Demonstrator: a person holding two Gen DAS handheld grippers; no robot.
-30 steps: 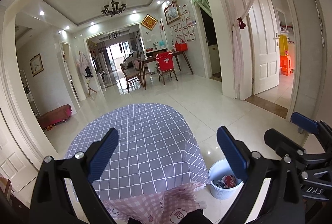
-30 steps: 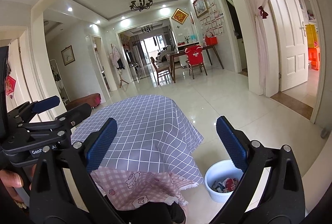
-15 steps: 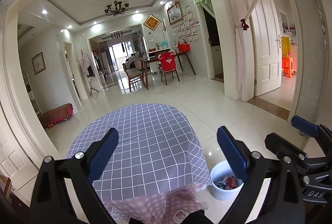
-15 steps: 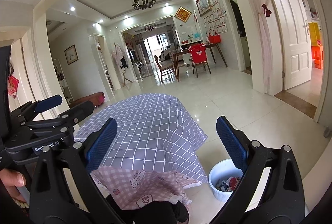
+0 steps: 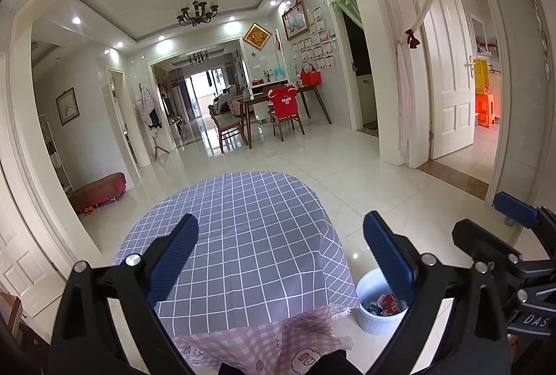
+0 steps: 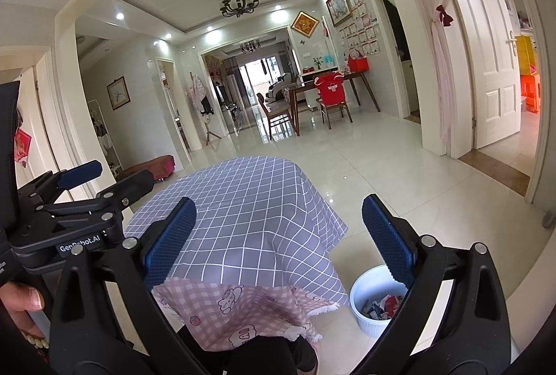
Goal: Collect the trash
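A white ribbed bin [image 5: 373, 316] holding crumpled wrappers [image 5: 385, 302] stands on the floor at the right of a table with a grey checked cloth [image 5: 243, 236]. It also shows in the right wrist view [image 6: 368, 316]. My left gripper [image 5: 279, 253] is open and empty, held above the table's near edge. My right gripper [image 6: 278, 238] is open and empty too. The right gripper shows at the right edge of the left wrist view [image 5: 514, 236]. The left gripper shows at the left of the right wrist view [image 6: 80, 201].
A pink checked cloth [image 6: 243, 309] hangs over the table's near edge. White tiled floor [image 5: 382, 187] surrounds the table. A dining table with chairs [image 5: 278, 111] stands far back. A red bench [image 5: 100, 189] is at the left wall. An open white door [image 5: 448, 90] is at the right.
Both views have tilted slightly upward and drifted; the table and bin sit a little lower in frame. Both grippers stay open and empty.
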